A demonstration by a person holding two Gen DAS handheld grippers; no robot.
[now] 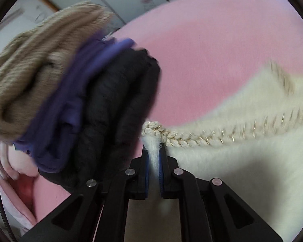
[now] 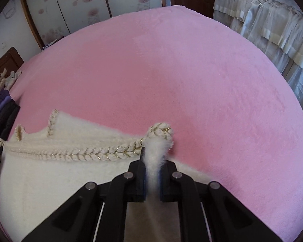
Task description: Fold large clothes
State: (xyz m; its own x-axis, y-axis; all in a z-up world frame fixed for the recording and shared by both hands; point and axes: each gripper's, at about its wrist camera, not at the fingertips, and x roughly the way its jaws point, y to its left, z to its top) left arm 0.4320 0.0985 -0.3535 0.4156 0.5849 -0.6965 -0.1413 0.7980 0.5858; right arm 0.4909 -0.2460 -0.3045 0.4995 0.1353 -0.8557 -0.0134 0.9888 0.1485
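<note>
A fluffy white garment (image 2: pixel 56 171) with a braided gold-thread trim (image 2: pixel 86 153) lies on the pink bed cover (image 2: pixel 171 76). My right gripper (image 2: pixel 153 159) is shut on a corner of its trimmed edge, with white fluff pinched between the jaws. In the left wrist view the same white garment (image 1: pixel 242 157) spreads to the right, and my left gripper (image 1: pixel 154 153) is shut on the other end of the trimmed edge (image 1: pixel 192 139). Both held corners are lifted slightly off the bed.
A stack of folded clothes stands just left of my left gripper: a tan knit (image 1: pixel 36 74), a purple garment (image 1: pixel 74 100) and a black one (image 1: pixel 119 109). The stack shows at the left edge in the right wrist view (image 2: pixel 2 117). Wardrobe doors (image 2: pixel 80 6) and a draped bed (image 2: pixel 272 30) stand beyond.
</note>
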